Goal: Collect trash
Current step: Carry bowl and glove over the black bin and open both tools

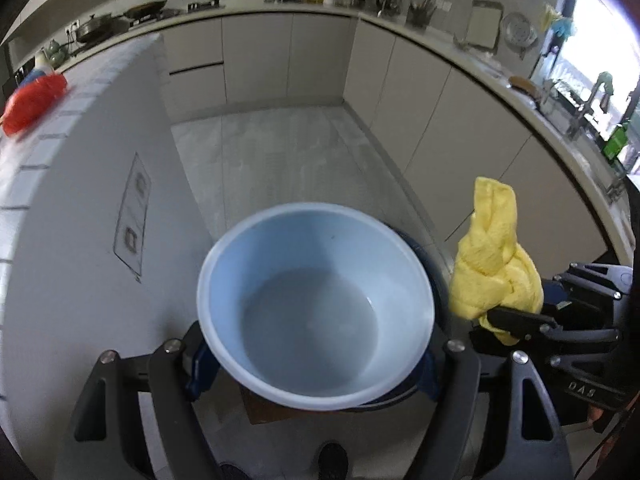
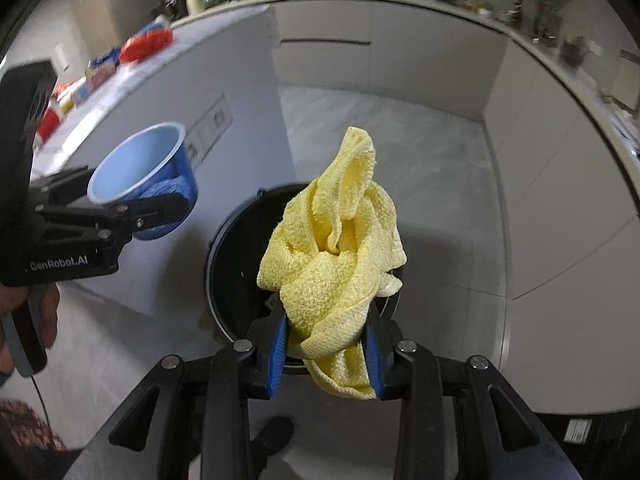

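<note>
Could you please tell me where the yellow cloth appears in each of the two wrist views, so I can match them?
Left wrist view: the yellow cloth is at the right edge, held in the right gripper.
Right wrist view: the cloth fills the centre, clamped between the blue pads, above the dark bin.
Shared landmark: the blue cup in the left gripper.

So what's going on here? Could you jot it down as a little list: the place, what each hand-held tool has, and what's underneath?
place: kitchen, beside a white island
left gripper: jaws closed around a blue cup, which looks empty
right gripper: jaws closed on a crumpled yellow cloth
below: round black bin on the floor, open, under the cloth
on the island: red packet, blurred
</note>
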### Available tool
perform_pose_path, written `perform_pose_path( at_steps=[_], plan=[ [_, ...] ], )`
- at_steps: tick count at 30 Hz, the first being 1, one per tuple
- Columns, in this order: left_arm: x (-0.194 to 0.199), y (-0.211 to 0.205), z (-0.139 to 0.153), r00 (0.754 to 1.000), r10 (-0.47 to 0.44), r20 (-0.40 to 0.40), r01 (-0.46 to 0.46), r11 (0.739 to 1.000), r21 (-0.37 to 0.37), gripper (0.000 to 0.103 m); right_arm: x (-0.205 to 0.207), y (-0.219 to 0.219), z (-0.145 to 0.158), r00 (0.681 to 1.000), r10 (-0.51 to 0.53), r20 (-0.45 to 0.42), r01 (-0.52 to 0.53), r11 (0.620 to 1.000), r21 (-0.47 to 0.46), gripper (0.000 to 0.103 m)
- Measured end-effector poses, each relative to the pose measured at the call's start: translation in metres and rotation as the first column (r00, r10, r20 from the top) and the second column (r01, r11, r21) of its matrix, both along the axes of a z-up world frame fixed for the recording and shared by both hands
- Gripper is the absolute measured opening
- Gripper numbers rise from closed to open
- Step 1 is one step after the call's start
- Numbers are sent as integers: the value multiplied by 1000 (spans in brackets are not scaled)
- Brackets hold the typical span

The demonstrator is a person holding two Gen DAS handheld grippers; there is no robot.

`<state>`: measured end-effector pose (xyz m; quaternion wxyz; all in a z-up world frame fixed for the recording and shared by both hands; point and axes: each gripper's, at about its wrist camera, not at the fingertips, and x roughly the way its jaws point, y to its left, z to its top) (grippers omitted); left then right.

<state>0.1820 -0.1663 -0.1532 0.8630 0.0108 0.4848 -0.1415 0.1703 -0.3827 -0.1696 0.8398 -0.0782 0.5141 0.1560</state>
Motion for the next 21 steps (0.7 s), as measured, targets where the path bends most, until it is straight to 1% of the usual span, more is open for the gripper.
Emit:
perform_pose_path(
  at_steps=[2, 4, 6, 7, 8, 9, 10, 11, 12, 14, 16, 19, 21],
  plan=[
    [6, -4, -17, 999, 12, -43, -11, 1000, 5, 78, 9, 0, -17, 999, 36, -31, -37, 999, -12, 35],
    [11, -7, -28, 997, 24, -70, -23, 1000, 4, 78, 17, 1, -30, 996, 72, -50, -73, 997, -25, 35],
    [13, -10, -36, 995, 28, -93, -31, 999, -23, 79, 26, 2, -44, 992, 105, -65, -107, 994, -30, 36],
    [14, -11, -42, 994, 49, -99, -54, 998, -43, 80, 31, 3, -51, 990, 123, -65, -126, 991, -41, 38],
    [15, -12, -47, 992, 81, -97, -84, 996, -29, 86, 34, 4, -56, 990, 133, -55, -136, 989, -51, 48],
    [16, -12, -54, 987, 126, -101, -125, 992, 11, 103, 38, 4, -64, 989, 142, -32, -144, 987, -69, 63],
    [15, -10, -58, 982, 163, -101, -161, 987, 27, 103, 42, 0, -71, 992, 120, -25, -122, 988, -91, 102],
    [14, -5, -64, 973, 200, -116, -199, 980, 24, 103, 45, -6, -77, 996, 88, -29, -90, 992, -91, 103],
    [13, -3, -65, 968, 217, -124, -215, 976, 28, 103, 47, -11, -81, 997, 63, -36, -65, 995, -82, 103],
    [8, -1, -66, 966, 230, -116, -226, 973, 48, 103, 48, -19, -85, 999, 16, -34, -19, 996, -90, 103],
    [6, -1, -65, 966, 231, -115, -224, 972, 68, 103, 47, -24, -84, 1000, 6, -30, -8, 996, -87, 103],
    [4, 1, -62, 966, 237, -103, -230, 970, 82, 103, 48, -33, -81, 1000, -1, -18, -1, 994, -109, 103],
    [6, 0, -59, 966, 238, -102, -231, 970, 76, 103, 50, -38, -78, 1000, -15, -17, 13, 993, -117, 103]
  ],
)
